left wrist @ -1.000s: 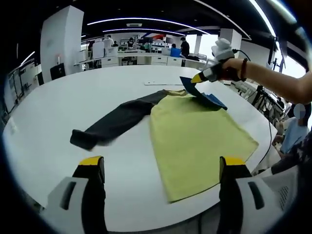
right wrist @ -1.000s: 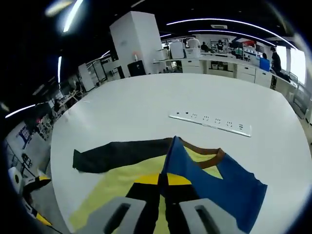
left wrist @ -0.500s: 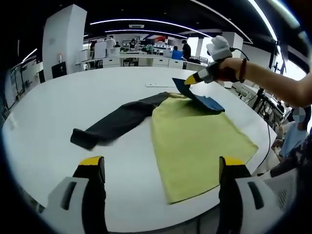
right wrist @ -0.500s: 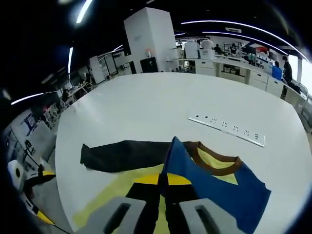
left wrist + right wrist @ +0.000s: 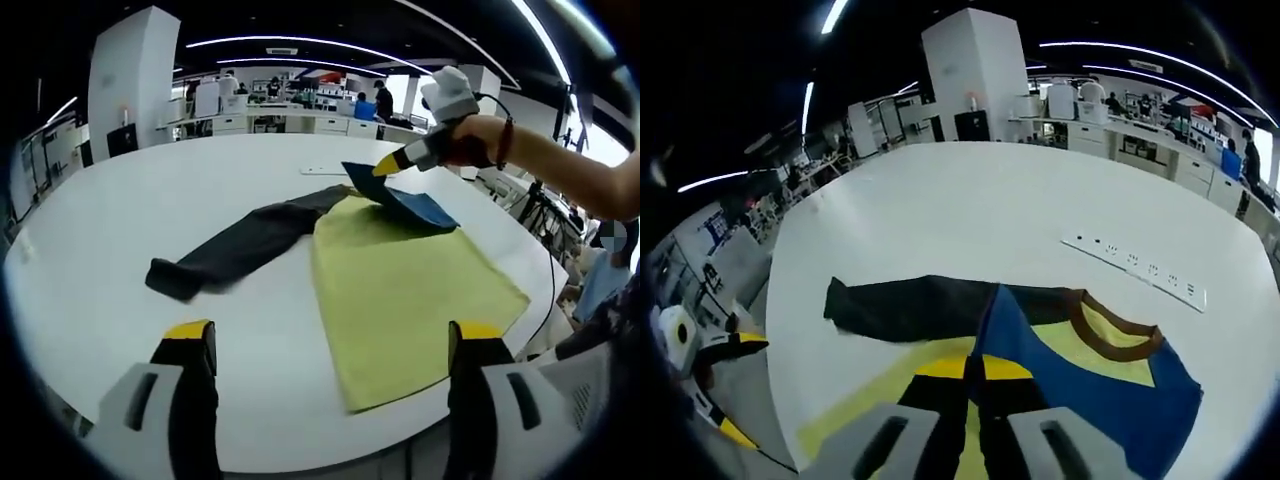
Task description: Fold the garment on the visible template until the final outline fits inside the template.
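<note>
Right gripper [image 5: 384,168] pinches blue sleeve [image 5: 1110,385], lifting it to fold over yellow shirt body [image 5: 410,290]; left gripper [image 5: 330,335] spread, idle.

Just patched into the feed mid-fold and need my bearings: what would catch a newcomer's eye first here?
The yellow shirt spread on the round white table, its dark sleeve stretched out flat to one side. At the far end, the right claw is shut on the blue sleeve, lifting it over the yellow body beside the brown collar. The left claw hangs open near the table's edge.
</note>
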`<state>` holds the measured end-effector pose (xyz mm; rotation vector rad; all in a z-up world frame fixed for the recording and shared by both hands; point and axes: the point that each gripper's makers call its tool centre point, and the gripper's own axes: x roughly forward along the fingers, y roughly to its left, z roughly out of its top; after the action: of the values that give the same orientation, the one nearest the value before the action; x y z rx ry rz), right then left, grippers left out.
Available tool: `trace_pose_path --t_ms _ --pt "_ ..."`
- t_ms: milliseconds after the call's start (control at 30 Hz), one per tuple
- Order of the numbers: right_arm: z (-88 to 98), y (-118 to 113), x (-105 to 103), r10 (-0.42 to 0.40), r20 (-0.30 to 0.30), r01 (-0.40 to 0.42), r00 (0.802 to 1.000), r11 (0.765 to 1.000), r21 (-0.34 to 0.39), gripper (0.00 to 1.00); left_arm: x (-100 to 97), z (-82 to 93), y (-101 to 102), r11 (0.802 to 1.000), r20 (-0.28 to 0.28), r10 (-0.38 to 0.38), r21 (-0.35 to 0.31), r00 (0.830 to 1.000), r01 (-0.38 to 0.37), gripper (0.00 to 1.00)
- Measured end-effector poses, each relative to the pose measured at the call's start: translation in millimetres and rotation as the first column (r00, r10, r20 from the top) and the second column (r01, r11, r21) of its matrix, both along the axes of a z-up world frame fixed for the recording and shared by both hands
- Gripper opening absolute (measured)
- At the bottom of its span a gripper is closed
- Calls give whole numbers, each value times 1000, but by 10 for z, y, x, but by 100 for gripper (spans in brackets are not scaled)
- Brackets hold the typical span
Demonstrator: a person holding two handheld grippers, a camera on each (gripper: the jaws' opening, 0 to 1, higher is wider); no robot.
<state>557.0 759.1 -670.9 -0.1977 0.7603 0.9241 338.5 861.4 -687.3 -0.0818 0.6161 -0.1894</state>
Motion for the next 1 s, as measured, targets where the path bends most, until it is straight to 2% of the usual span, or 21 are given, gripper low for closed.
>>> trace_pose_path --t_ms 167,467,667,867,1000 --pt "-55 58 -105 32 8 -32 999 999 -12 0 -11 -18 -5 1000 -7 2 -1 1000 -2 93" --pt "-314 94 -210 92 43 -87 995 991 -98 0 -17 -30 -17 1000 -12 3 -5 1000 -3 93" --pt "-461 135 -303 93 22 -90 995 991 -98 0 -22 -38 -19 1000 -18 -2 -2 1000 2 92" --pt "-597 190 -365 111 28 -107 993 988 -113 0 -5 -44 -59 1000 -23 -13 -4 1000 13 92" --pt "-691 250 -466 107 -16 -108 994 990 -93 0 2 -38 -74 1000 -21 -16 -5 1000 16 93"
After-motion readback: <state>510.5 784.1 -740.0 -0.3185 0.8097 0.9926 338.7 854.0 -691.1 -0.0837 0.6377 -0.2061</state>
